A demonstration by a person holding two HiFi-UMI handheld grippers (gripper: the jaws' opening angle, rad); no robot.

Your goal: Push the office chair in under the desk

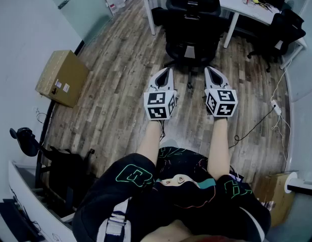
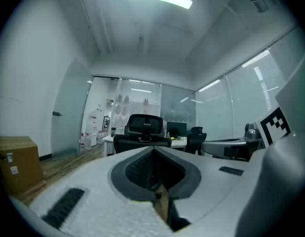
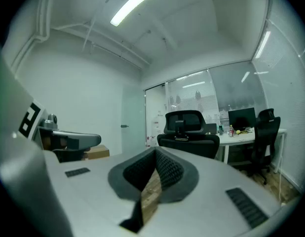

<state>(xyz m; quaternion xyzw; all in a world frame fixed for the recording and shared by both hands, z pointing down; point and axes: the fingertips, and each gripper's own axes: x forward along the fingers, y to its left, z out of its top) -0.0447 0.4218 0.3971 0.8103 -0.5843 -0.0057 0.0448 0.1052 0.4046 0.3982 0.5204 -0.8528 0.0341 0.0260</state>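
Note:
A black office chair (image 1: 192, 24) stands on the wood floor with its back toward me, pulled out from the white desk (image 1: 231, 5). My left gripper (image 1: 168, 70) and right gripper (image 1: 209, 69) are held side by side in the air, pointing at the chair and short of it, touching nothing. Each has its jaws shut with only a thin slit between them and nothing held. The left gripper view shows the chair (image 2: 144, 127) and desk (image 2: 179, 142) beyond the left gripper (image 2: 153, 149). Past the right gripper (image 3: 155, 152), the right gripper view shows the chair (image 3: 188, 125) and desk (image 3: 241, 136).
A cardboard box (image 1: 62, 77) sits by the left wall. A second black chair (image 1: 279, 32) stands at the desk's right end. A cable and power strip (image 1: 274, 106) lie on the floor at right. Black equipment (image 1: 55, 160) stands lower left.

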